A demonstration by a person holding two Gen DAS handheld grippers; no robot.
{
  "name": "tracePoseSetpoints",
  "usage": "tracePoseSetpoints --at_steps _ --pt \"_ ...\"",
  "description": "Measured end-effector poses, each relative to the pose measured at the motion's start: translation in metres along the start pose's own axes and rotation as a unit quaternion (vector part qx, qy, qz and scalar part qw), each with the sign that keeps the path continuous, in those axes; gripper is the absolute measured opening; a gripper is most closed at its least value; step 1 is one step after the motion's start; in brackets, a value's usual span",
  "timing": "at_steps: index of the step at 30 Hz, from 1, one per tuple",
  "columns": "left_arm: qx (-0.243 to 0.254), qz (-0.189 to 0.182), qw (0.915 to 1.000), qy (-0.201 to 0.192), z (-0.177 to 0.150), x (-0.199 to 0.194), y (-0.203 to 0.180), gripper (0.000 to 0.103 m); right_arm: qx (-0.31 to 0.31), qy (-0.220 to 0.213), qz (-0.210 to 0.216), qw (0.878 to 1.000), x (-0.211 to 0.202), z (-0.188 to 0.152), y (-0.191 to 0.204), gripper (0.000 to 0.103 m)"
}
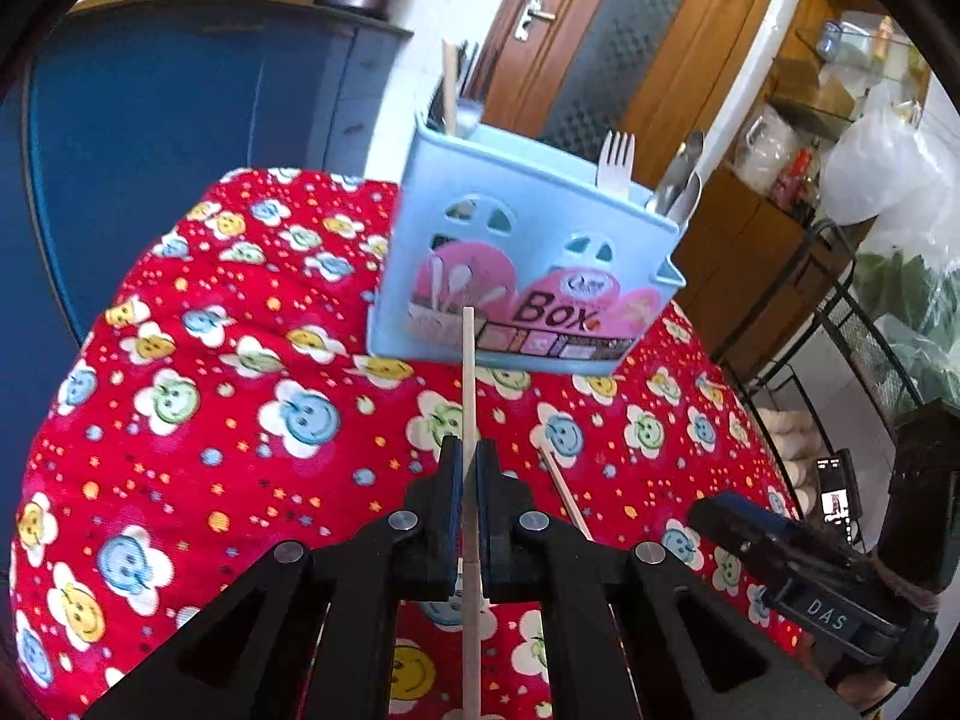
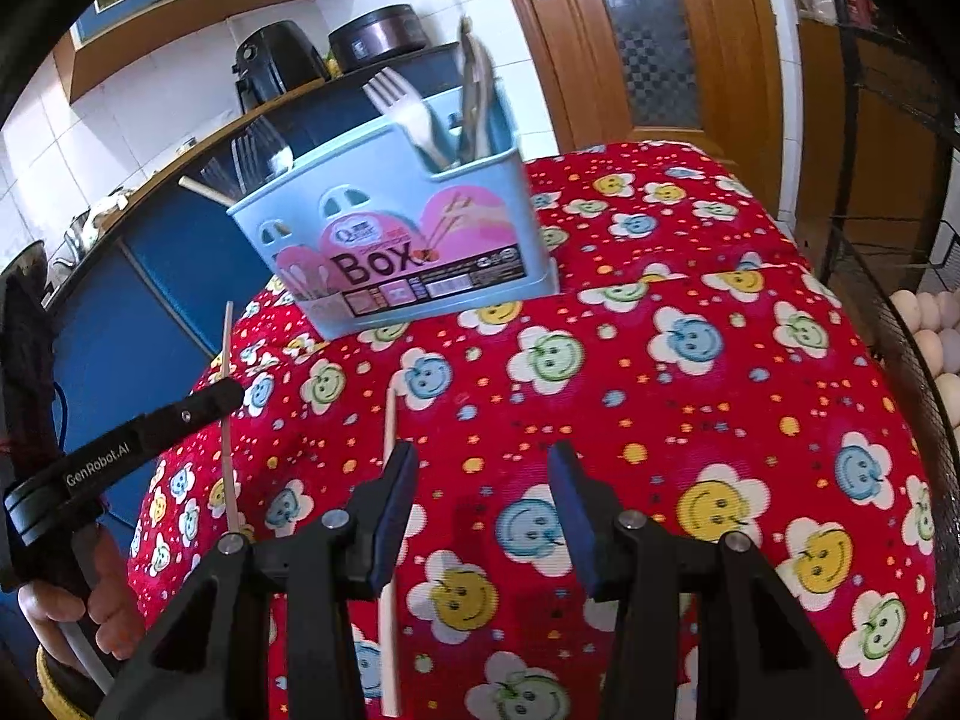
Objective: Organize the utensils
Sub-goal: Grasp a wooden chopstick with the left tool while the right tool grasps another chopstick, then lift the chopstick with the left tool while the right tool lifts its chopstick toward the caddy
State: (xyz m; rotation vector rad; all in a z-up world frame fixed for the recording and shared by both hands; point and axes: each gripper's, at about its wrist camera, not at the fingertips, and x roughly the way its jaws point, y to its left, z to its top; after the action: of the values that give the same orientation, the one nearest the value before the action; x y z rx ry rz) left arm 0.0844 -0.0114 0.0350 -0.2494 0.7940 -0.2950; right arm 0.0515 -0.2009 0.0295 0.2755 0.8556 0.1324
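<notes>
My left gripper is shut on a wooden chopstick and holds it above the red cloth, pointing at the light blue utensil box. The box holds a white fork, spoons and a chopstick. A second chopstick lies on the cloth beside the left finger of my right gripper, which is open and empty. In the right wrist view the left gripper with its chopstick is at the left, and the box stands ahead.
A red smiley-flower cloth covers the table. A blue cabinet stands behind it, a wooden door beyond. A black wire rack with eggs stands at the right edge. A phone is at the right.
</notes>
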Motion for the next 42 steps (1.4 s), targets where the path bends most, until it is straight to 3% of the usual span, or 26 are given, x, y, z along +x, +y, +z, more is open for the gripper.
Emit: tracePoseSetpoints --at_steps 11,21,25,30,35,42 --pt "0.000 0.018 0.9993 -0.033 0.001 -0.012 0.012 0.004 -0.029 0.044 0.015 0.999 0.025 -0.001 0.028 0.047" --pt "0.004 0.048 0.9979 -0.043 -0.001 -0.014 0.024 0.004 -0.083 0.081 0.002 0.993 0.050 -0.006 0.054 0.030" --pt "0.004 0.053 0.9976 -0.044 -0.001 -0.013 0.025 0.004 -0.094 0.083 -0.006 0.992 0.056 -0.006 0.057 0.025" --pt "0.005 0.058 0.9973 -0.045 -0.002 -0.013 0.025 0.004 -0.100 0.087 -0.014 0.991 0.061 -0.004 0.056 0.010" --pt "0.008 0.061 0.9970 -0.046 -0.002 -0.013 0.024 0.004 -0.078 0.085 0.005 0.993 0.062 -0.001 0.046 0.006" --pt "0.013 0.062 0.9968 -0.049 -0.002 -0.015 0.019 0.004 -0.051 0.049 0.035 0.997 0.045 0.004 0.033 0.006"
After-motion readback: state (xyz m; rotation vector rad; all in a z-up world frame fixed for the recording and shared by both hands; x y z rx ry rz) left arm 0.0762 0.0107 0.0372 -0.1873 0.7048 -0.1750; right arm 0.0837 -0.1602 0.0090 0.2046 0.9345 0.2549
